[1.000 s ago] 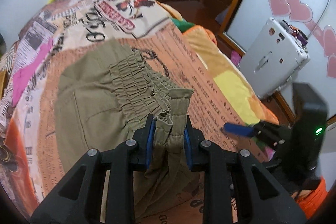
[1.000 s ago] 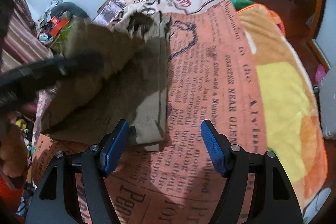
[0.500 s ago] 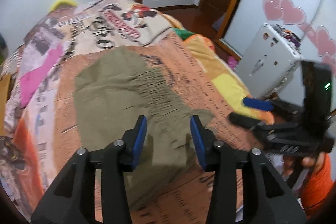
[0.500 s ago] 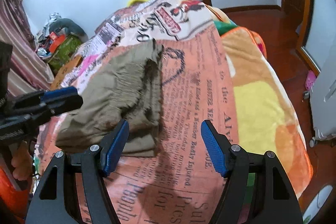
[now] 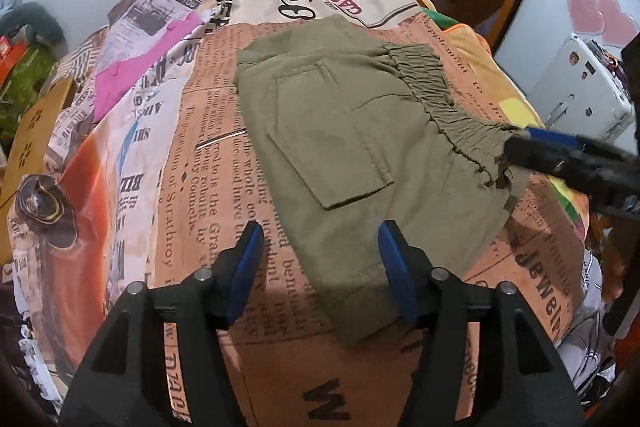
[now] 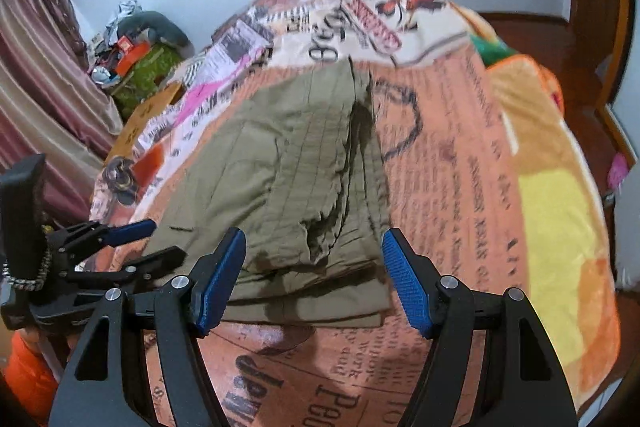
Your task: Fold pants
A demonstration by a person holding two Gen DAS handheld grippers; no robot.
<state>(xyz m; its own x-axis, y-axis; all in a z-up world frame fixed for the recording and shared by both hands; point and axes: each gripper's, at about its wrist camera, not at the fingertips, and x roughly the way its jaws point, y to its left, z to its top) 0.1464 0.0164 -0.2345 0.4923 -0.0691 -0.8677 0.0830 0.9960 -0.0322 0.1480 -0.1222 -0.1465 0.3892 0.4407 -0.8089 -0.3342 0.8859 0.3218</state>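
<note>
Left claw (image 5: 320, 267): I record its blue-padded jaws spread wide with nothing between them, poised above the near hem of the olive-green folded cotton pants (image 5: 360, 147). Right claw (image 6: 314, 279): I note it equally wide apart and gripping nothing, its pads flanking the near stacked edge of the same garment without touching it, as far as I can judge.

The pants lie folded flat in the middle of the bed, on an orange newspaper-print bedspread (image 5: 224, 187). In the left wrist view a rear pocket faces up and the gathered elastic waistband (image 5: 440, 95) runs along the right-hand side. The right claw enters that view from the right, its tip at the waistband corner; contact cannot be confirmed. In the right wrist view several layers show at the near edge, slightly blurred.

A white suitcase (image 5: 580, 87) stands beside the bed.
</note>
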